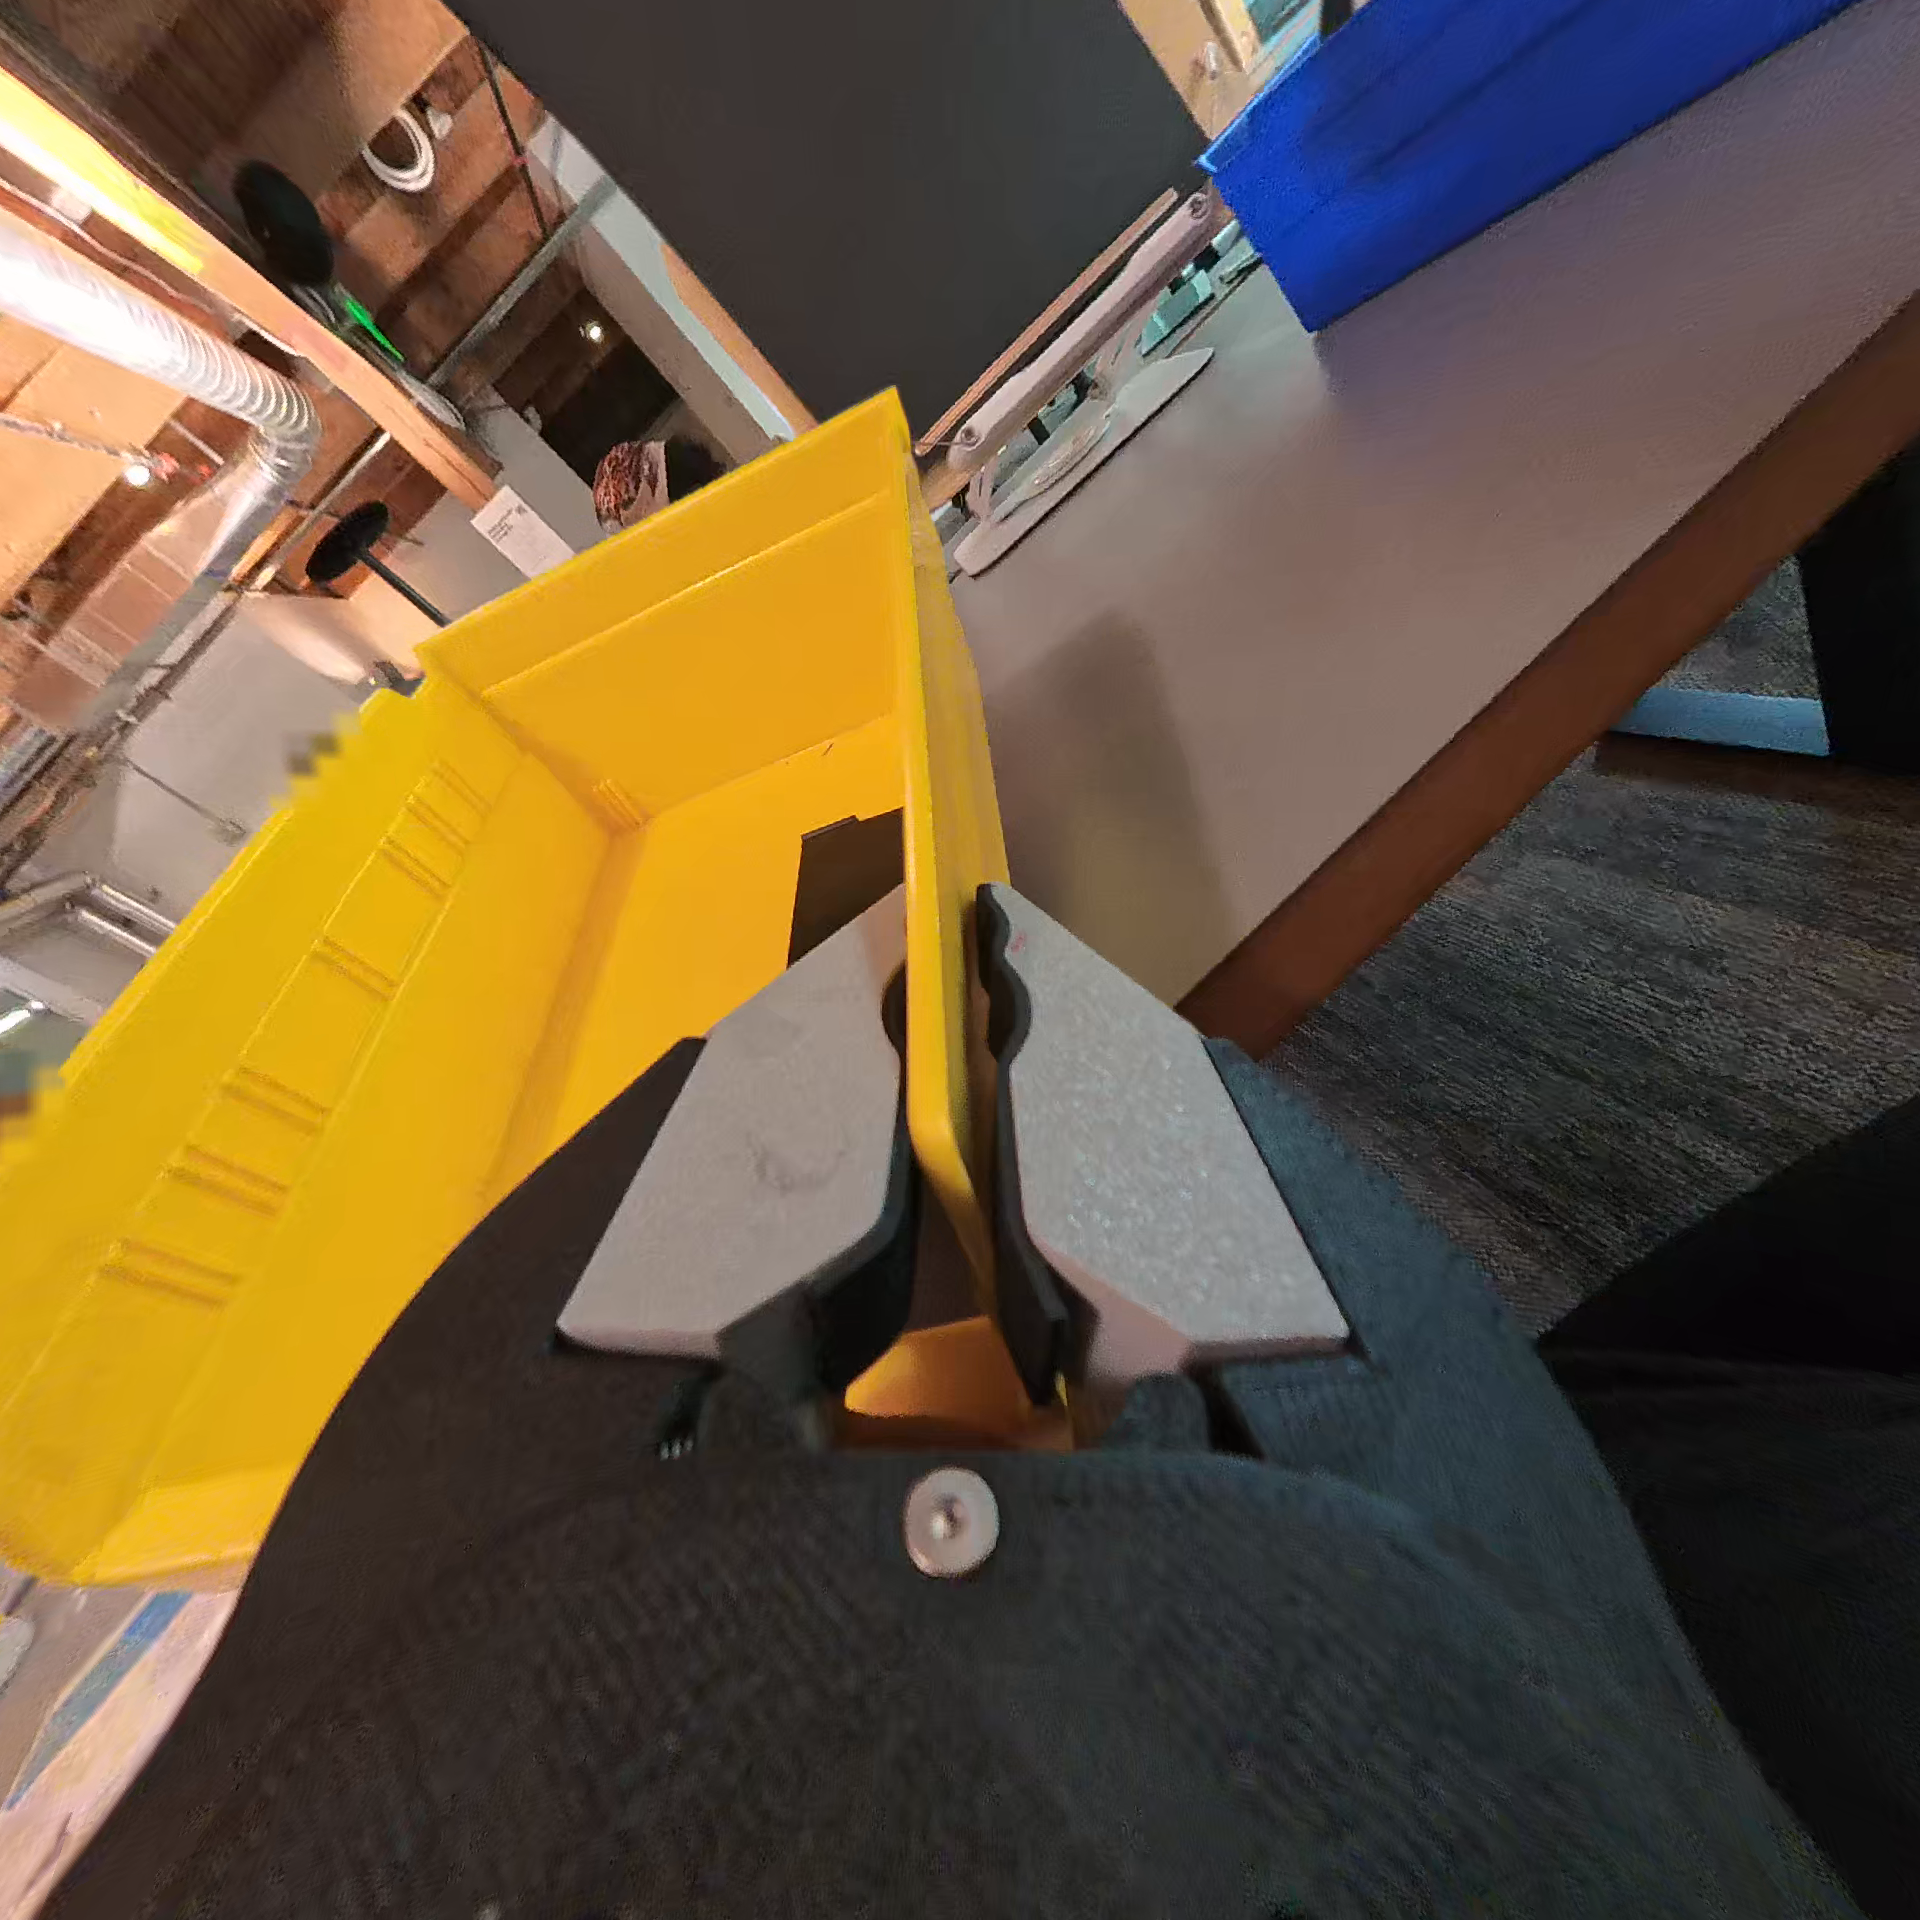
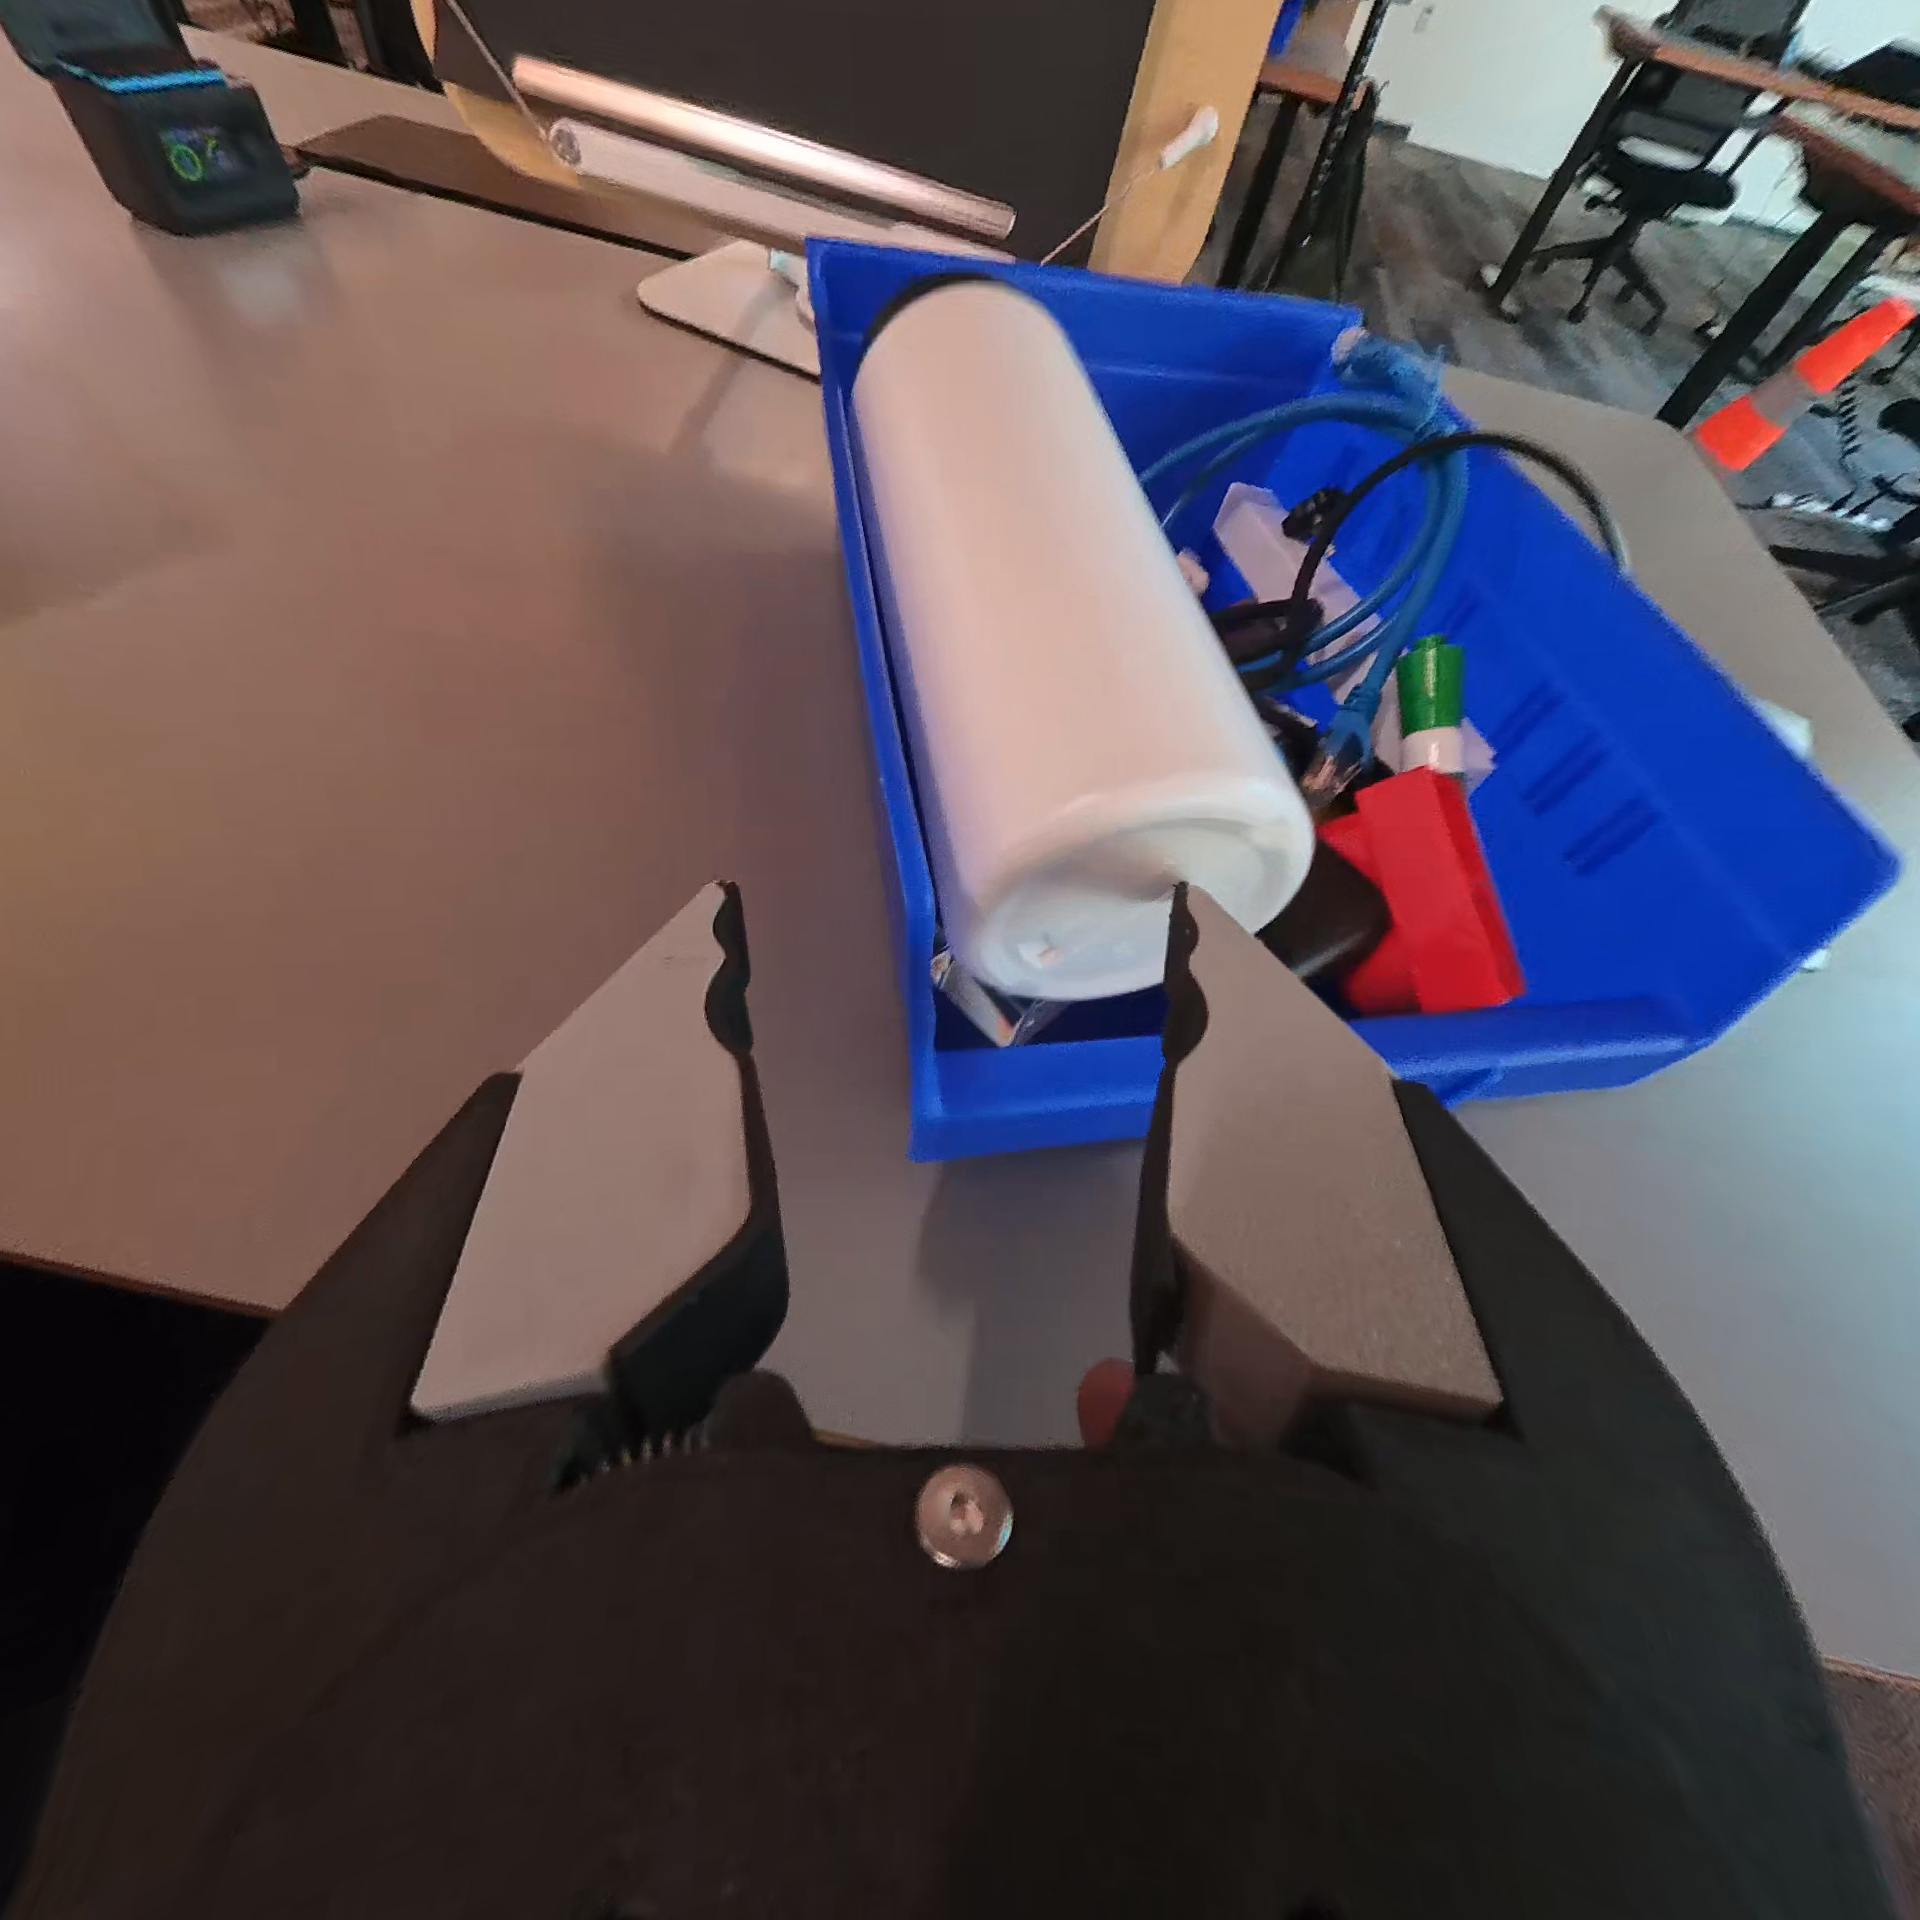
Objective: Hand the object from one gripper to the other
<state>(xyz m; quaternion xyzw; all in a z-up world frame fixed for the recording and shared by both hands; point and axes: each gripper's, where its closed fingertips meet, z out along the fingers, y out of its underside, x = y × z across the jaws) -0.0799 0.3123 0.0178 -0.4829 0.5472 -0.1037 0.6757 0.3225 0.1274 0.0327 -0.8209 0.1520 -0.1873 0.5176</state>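
Note:
In the left wrist view my left gripper (image 1: 940,935) is shut on the side wall of a yellow plastic bin (image 1: 582,904) and holds it tilted, lifted off the table. A flat black item (image 1: 842,883) lies inside the bin. In the right wrist view my right gripper (image 2: 951,904) is open and empty, above the table just in front of a blue bin (image 2: 1621,748). A white cylinder bottle (image 2: 1049,644) lies along the blue bin's left side, its base close to my right fingertip (image 2: 1179,914).
The blue bin also holds blue cable (image 2: 1392,488), a red block (image 2: 1434,894) and a green-capped piece (image 2: 1432,686). The grey table (image 2: 364,623) carries a monitor stand (image 2: 727,291) and a small black device (image 2: 177,135). The blue bin shows far right in the left wrist view (image 1: 1507,135). The tips of one gripper are about 45 cm away from the tips of the other.

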